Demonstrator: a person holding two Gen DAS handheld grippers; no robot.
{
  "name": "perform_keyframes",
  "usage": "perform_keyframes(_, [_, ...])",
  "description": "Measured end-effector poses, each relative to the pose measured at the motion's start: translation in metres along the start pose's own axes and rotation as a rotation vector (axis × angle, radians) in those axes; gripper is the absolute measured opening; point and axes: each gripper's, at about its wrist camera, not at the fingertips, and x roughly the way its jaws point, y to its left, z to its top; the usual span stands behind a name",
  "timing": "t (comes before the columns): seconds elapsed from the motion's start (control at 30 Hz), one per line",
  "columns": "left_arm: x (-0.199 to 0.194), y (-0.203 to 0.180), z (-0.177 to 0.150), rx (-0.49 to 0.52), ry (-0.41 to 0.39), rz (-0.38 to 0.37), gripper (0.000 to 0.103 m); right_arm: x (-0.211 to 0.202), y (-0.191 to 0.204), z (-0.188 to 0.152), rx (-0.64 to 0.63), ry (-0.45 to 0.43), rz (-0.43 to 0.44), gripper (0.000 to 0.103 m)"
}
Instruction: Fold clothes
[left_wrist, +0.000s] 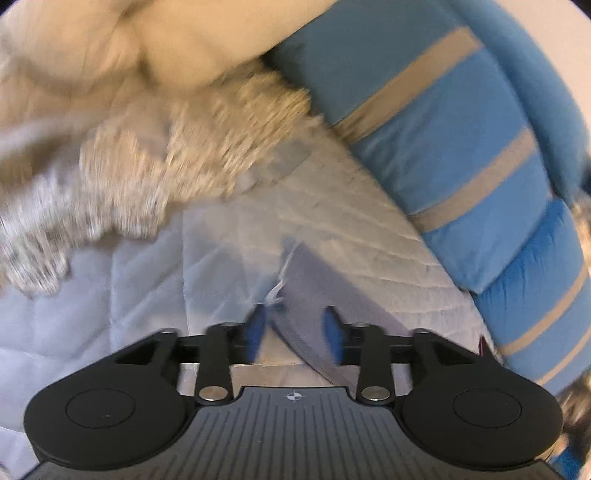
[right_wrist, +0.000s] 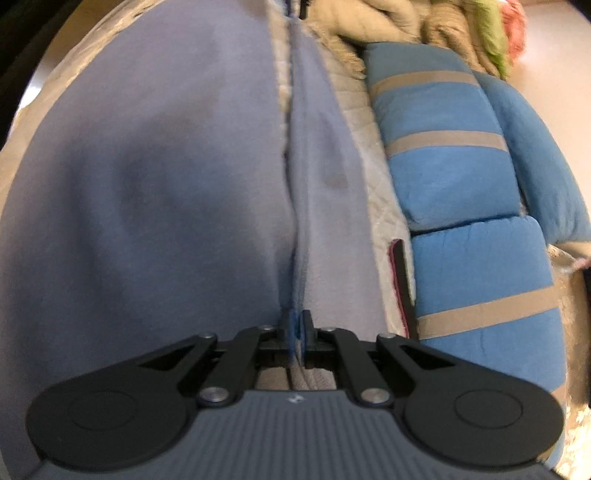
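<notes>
A: Where is the garment?

B: The lavender-grey fleece garment (right_wrist: 155, 192) lies spread over a cream quilted cover (right_wrist: 373, 177) on what looks like a sofa seat. In the right wrist view it fills most of the frame, with a fold or seam running straight up from the right tool (right_wrist: 296, 334).

A: And that tool?

B: Its blue-padded fingers are pressed together on the garment's near edge, pinching it.

A: The left one?

B: The left tool (left_wrist: 295, 332) stands spread, its fingers apart. A strip of the garment (left_wrist: 317, 295) runs between them, and a whitish thread or tag sits by the left finger. I cannot tell whether either pad touches the cloth.

A: What else is around?

B: Blue cushions with tan stripes (right_wrist: 454, 177) along the right side, a fuzzy beige blanket (left_wrist: 155, 173), blurred, at upper left, and a dark flat object with a red edge (right_wrist: 400, 284) tucked beside the cushions.
</notes>
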Motion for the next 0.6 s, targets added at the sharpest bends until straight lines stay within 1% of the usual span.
perform_keyframes(0.03, [-0.009,-0.011,-0.001,0.063,-0.021,-0.001,0.057,-0.001,-0.005,0.002,0.043,-0.016,-0.003,0.039])
perform_keyframes(0.07, [-0.016,-0.025,-0.004,0.143,-0.040,-0.009,0.065,-0.003,-0.012,0.005,0.095,-0.034,0.005,0.048])
perform_keyframes(0.1, [-0.022,-0.045,-0.009,0.250,-0.057,-0.020,0.070,-0.004,-0.019,0.008,0.148,-0.053,0.015,0.057])
perform_keyframes(0.17, [-0.027,-0.085,-0.024,0.443,-0.063,-0.043,0.073,-0.005,-0.034,0.015,0.255,-0.091,0.050,0.067])
perform_keyframes(0.2, [-0.026,-0.106,-0.033,0.527,-0.047,-0.067,0.073,-0.003,-0.041,0.019,0.303,-0.105,0.069,0.069])
perform_keyframes(0.3, [-0.017,-0.162,-0.063,0.704,0.034,-0.176,0.073,0.010,-0.060,0.028,0.437,-0.111,0.144,0.070])
perform_keyframes(0.33, [-0.013,-0.179,-0.075,0.773,0.050,-0.203,0.073,0.015,-0.065,0.030,0.476,-0.110,0.167,0.070])
perform_keyframes(0.4, [-0.005,-0.204,-0.097,0.910,0.065,-0.235,0.073,0.028,-0.077,0.032,0.557,-0.100,0.208,0.067])
perform_keyframes(0.47, [0.002,-0.227,-0.119,1.043,0.080,-0.264,0.073,0.037,-0.083,0.030,0.609,-0.086,0.231,0.067])
perform_keyframes(0.53, [0.011,-0.245,-0.138,1.156,0.106,-0.293,0.073,0.043,-0.084,0.030,0.619,-0.079,0.260,0.064])
perform_keyframes(0.6, [0.020,-0.250,-0.151,1.220,0.143,-0.313,0.073,0.049,-0.081,0.034,0.587,-0.075,0.288,0.063])
